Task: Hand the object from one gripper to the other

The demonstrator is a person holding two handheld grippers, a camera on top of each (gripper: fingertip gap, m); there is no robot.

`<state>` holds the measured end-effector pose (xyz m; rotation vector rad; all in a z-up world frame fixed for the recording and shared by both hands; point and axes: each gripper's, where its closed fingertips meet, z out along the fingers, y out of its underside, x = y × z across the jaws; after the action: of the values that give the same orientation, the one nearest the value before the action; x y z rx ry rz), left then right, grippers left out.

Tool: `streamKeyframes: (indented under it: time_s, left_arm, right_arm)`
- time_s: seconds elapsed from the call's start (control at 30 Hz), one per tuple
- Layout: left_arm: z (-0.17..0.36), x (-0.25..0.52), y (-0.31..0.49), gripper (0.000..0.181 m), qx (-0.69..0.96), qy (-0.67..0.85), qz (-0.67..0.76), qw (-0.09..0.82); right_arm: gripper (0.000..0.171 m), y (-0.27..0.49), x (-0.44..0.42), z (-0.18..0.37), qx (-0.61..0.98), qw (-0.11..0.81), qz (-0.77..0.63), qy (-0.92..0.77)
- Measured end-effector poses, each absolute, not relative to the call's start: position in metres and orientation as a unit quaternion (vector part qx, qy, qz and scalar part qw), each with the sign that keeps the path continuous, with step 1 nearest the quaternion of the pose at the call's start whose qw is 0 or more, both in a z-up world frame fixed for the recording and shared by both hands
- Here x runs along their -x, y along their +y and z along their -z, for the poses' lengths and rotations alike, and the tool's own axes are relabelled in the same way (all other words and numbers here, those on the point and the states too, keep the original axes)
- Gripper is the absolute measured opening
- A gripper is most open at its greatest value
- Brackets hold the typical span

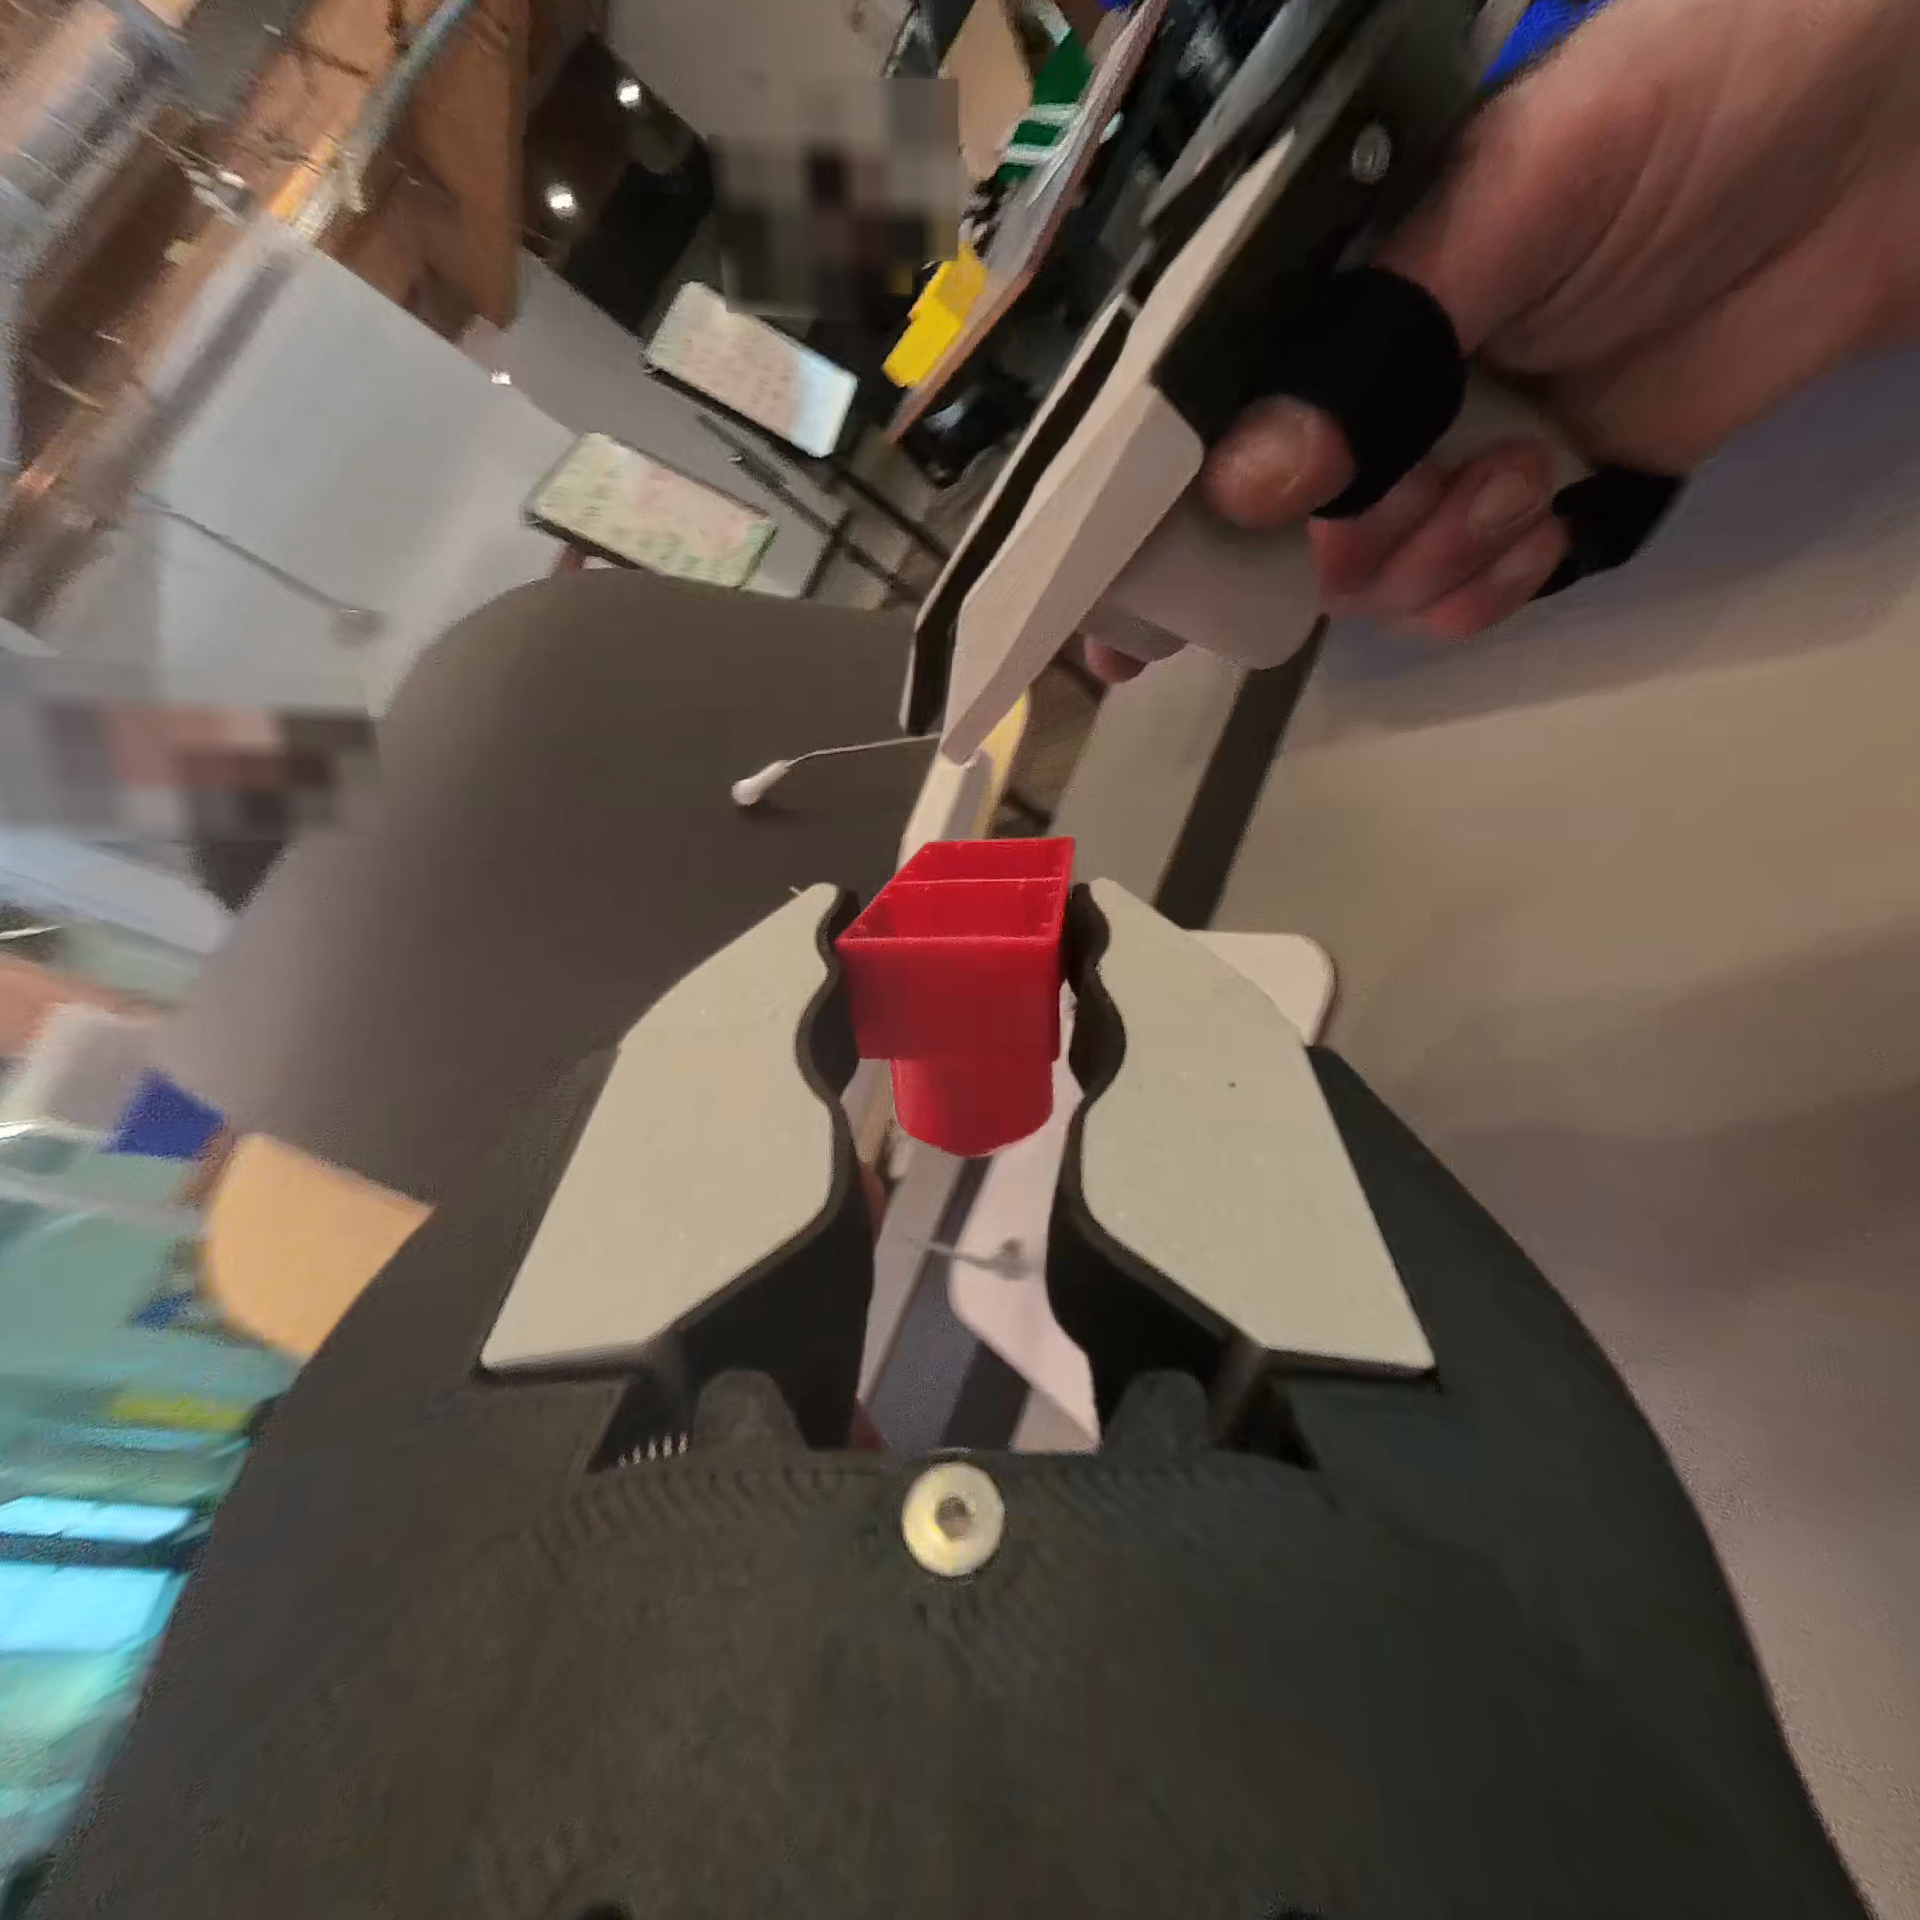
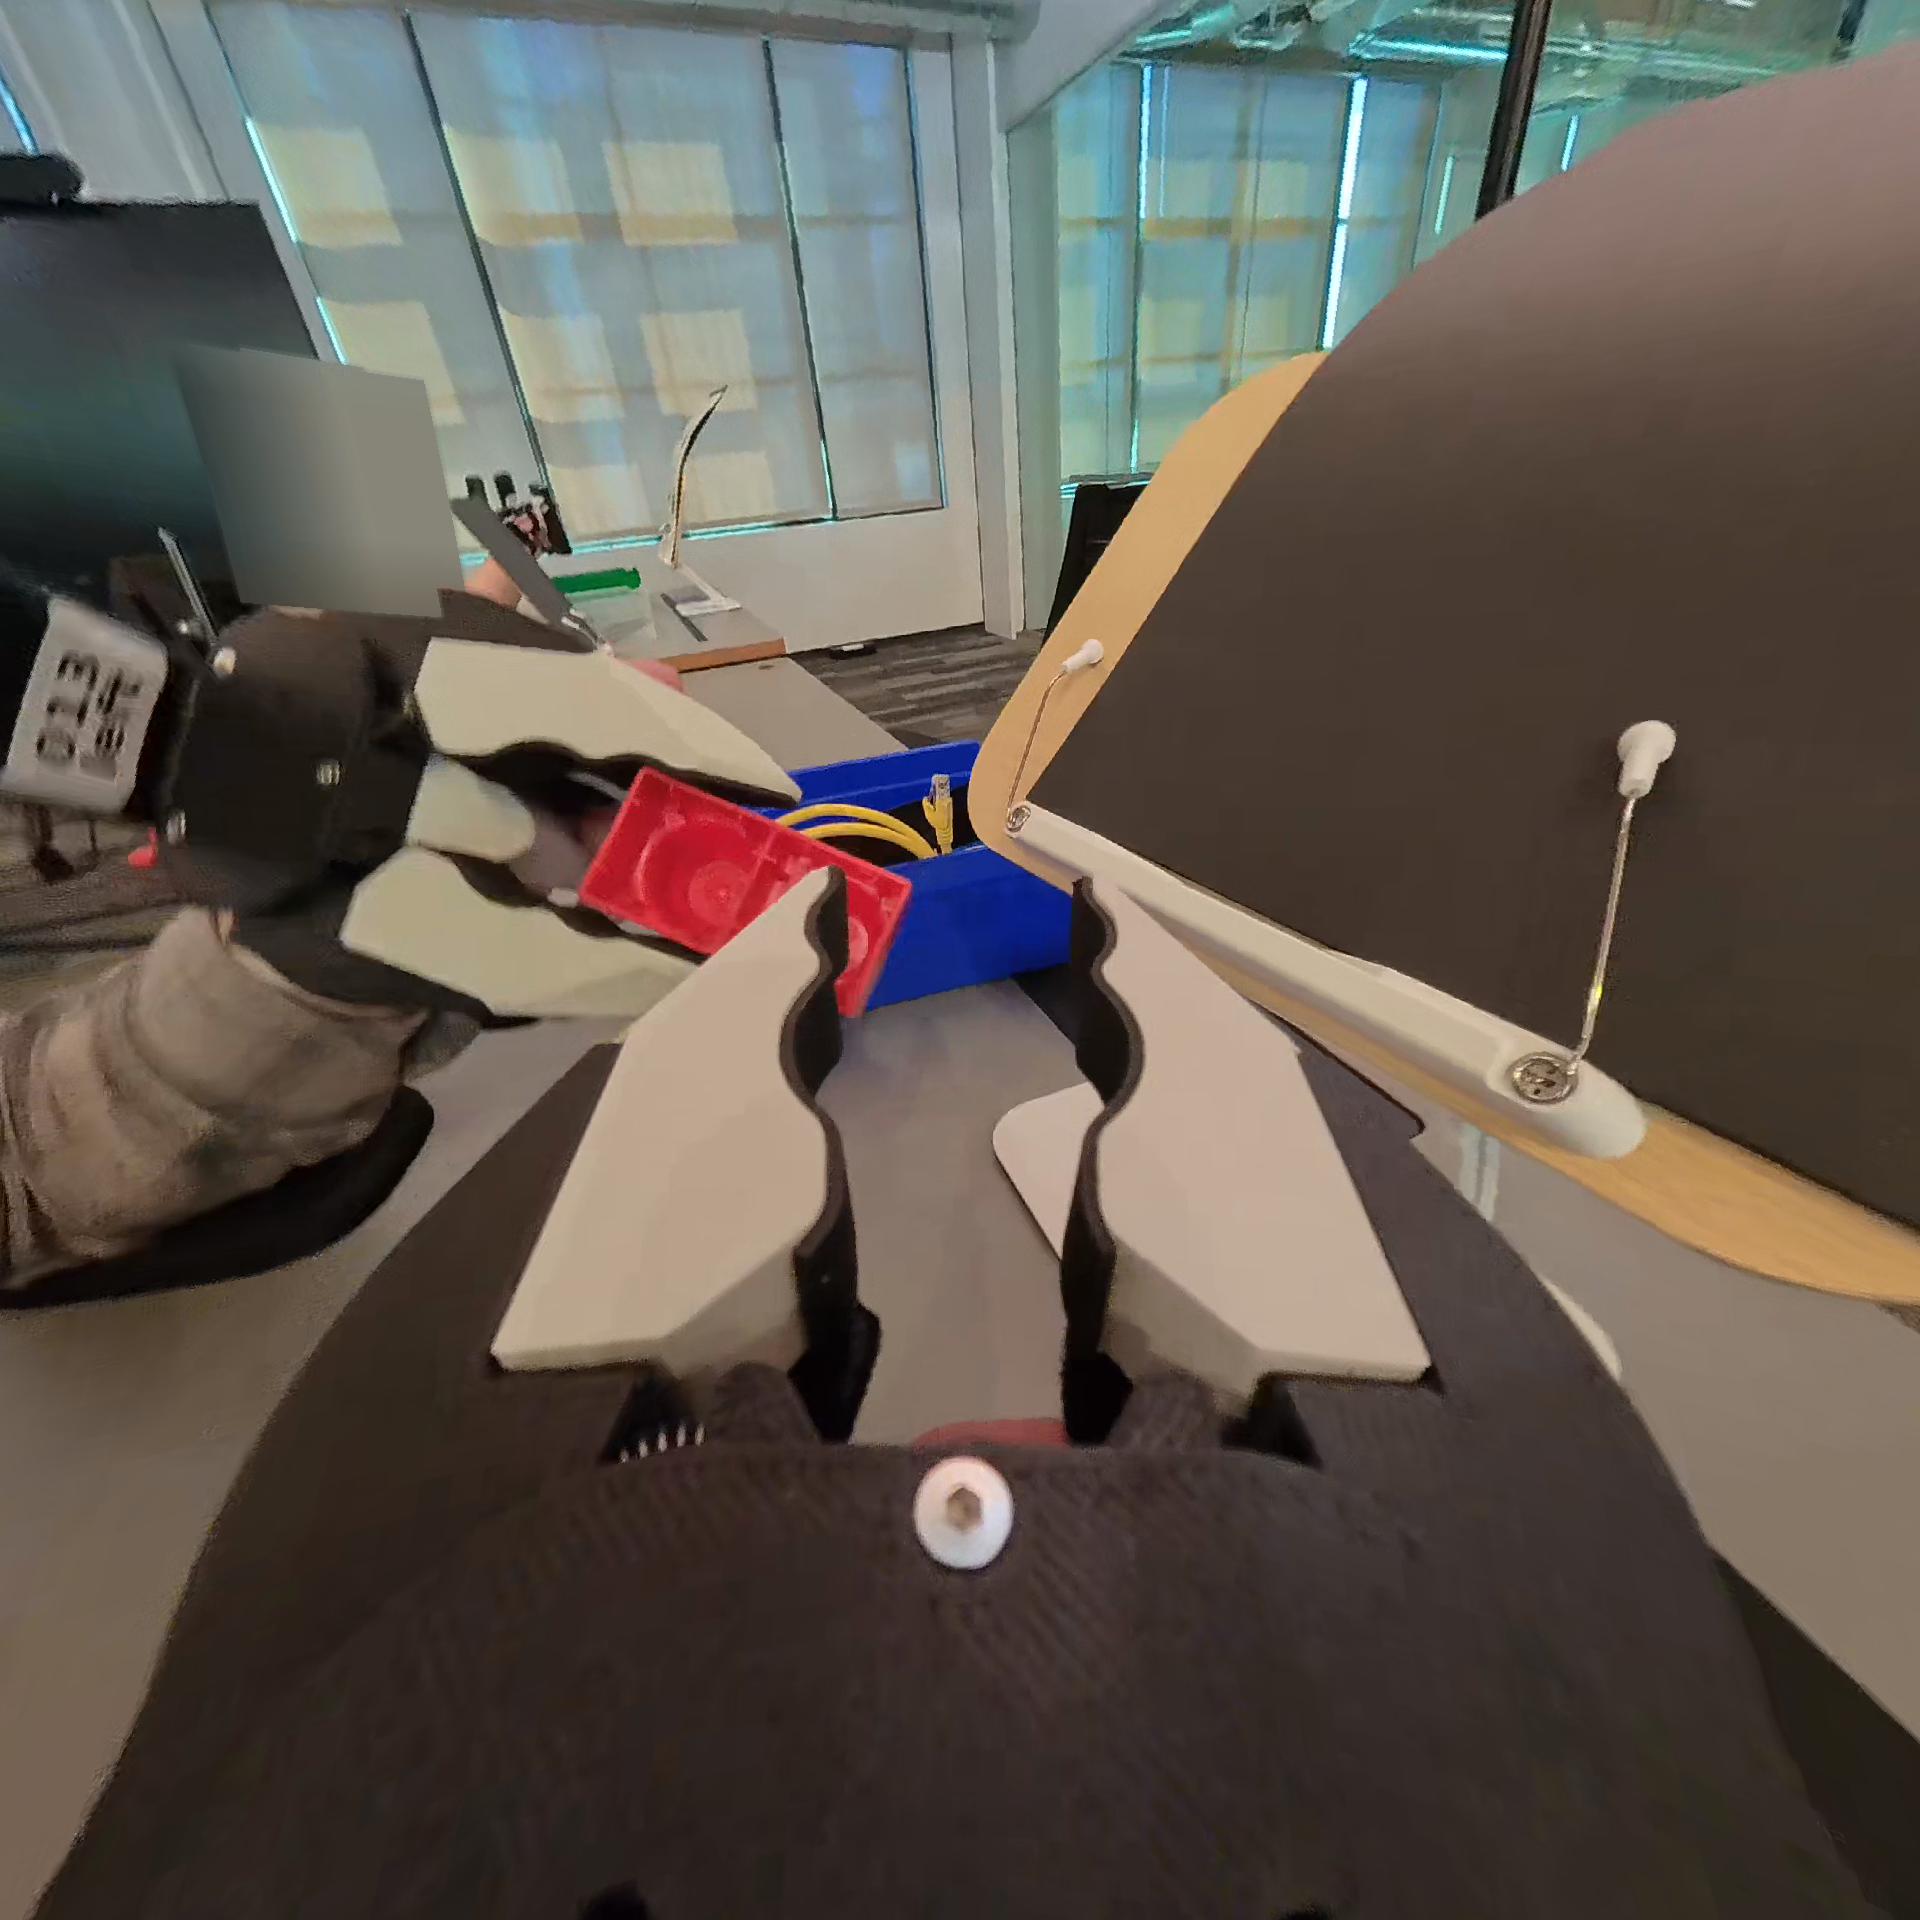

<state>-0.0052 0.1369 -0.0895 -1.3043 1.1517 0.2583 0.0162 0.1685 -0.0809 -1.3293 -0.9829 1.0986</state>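
Pinching the red object (image 1: 961, 997) between its grey fingers (image 1: 717, 1122), my left tool (image 1: 956, 935) holds it at the centre of its own view. From the right wrist view, that object (image 2: 717, 873) sits left of centre, held above the tabletop (image 2: 935, 1164), in front of a blue bin (image 2: 956, 914) with yellow cables (image 2: 862, 826). My right tool (image 2: 956, 925) is spread apart with nothing between its fingers, its left fingertip overlapping the object's edge.

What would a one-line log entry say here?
left gripper: shut on red block | right gripper: open, empty, beside block | handover: pending
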Motion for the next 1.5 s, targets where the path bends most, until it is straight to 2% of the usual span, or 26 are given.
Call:
streamKeyframes:
  time_s: [0.27, 0.5, 0.67, 0.93, 1.33, 1.5]
  left_arm:
    - [0.093, -0.007, 0.071, 0.038, 0.592, 0.557, 0.261, 0.521]
    - [0.112, -0.005, 0.024, 0.037, 0.536, 0.598, 0.449, 0.391]
    - [0.125, -0.002, 0.003, 0.037, 0.501, 0.627, 0.496, 0.333]
    - [0.134, -0.001, -0.009, 0.037, 0.488, 0.643, 0.511, 0.296]
    - [0.129, -0.001, -0.015, 0.038, 0.473, 0.640, 0.532, 0.291]
    - [0.118, -0.004, -0.004, 0.047, 0.480, 0.612, 0.536, 0.329]
  right_arm:
    - [0.031, 0.118, -0.034, 0.065, 0.434, 0.577, -0.432, -0.540]
    - [0.019, 0.045, -0.028, 0.077, 0.334, 0.527, -0.346, -0.701]
    - [0.013, 0.005, -0.005, 0.099, 0.305, 0.462, -0.270, -0.788]
    - [0.007, -0.005, 0.019, 0.144, 0.319, 0.384, -0.180, -0.847]
    - [0.001, -0.008, 0.022, 0.142, 0.309, 0.389, -0.164, -0.852]
    - [0.000, 0.000, 0.023, 0.132, 0.319, 0.411, -0.187, -0.833]
